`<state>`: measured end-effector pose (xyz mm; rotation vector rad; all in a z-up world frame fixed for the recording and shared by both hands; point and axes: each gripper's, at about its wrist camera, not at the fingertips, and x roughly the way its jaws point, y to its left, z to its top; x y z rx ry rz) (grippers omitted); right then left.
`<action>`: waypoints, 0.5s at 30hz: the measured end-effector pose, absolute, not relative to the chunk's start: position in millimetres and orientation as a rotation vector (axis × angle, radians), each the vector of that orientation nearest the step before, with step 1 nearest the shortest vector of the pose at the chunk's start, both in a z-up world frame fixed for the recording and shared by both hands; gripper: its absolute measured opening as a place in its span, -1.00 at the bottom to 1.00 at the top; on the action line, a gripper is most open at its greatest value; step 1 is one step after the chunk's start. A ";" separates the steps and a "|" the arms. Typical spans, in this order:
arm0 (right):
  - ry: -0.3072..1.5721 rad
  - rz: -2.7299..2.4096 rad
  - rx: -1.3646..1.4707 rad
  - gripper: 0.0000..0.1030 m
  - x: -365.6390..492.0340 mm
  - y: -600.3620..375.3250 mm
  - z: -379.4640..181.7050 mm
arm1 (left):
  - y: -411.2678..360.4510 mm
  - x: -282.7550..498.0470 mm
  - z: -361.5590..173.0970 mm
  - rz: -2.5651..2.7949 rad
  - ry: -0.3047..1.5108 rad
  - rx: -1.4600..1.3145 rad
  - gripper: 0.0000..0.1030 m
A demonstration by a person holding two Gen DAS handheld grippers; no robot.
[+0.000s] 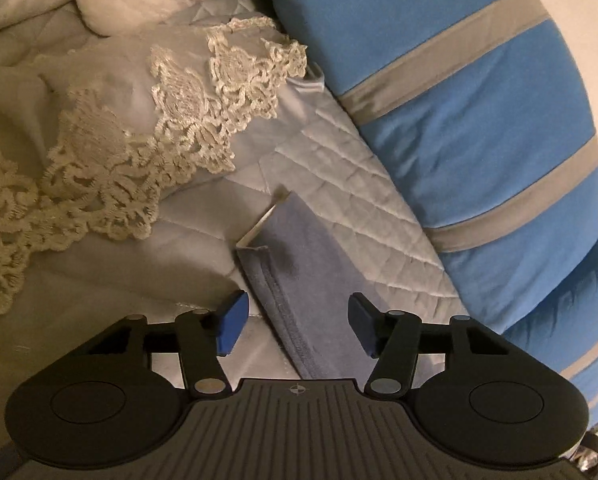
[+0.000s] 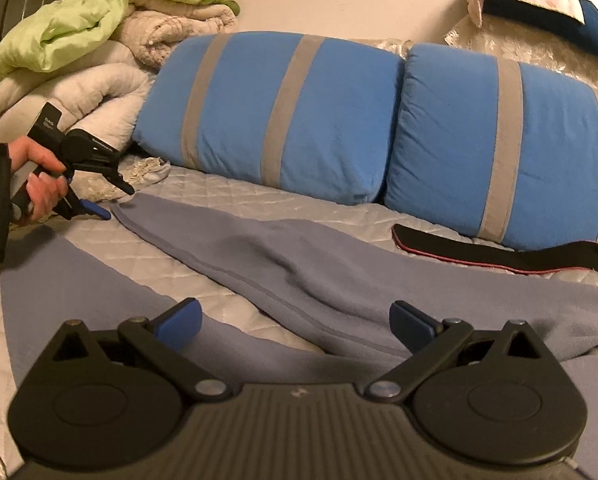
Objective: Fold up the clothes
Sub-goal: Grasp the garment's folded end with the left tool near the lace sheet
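Grey-blue trousers (image 2: pixel 299 264) lie spread on the quilted bed cover (image 2: pixel 227 192), legs running toward the blue striped pillows (image 2: pixel 275 112). Left gripper (image 1: pixel 297 326) sits over one leg's hem, jaws apart, hem between them, not pinched. Right gripper (image 2: pixel 295 324) hovers wide open above the other leg.

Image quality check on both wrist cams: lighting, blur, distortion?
Left wrist view: dim warm light, lower left falls into shadow, lace trim soft, blue-grey garment fairly sharp, striped cushion bowed by the fisheye. Right wrist view: brighter and more even, mild softness throughout, edges of the quilted cover curve, dark vignette in the corners, no glare.
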<state>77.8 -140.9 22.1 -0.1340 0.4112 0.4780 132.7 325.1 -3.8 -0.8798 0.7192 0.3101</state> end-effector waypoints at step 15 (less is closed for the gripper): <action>0.439 0.425 -0.192 1.00 88.2 -139.9 26.2 | 323.8 124.2 5.0 0.347 0.632 -0.880 -0.92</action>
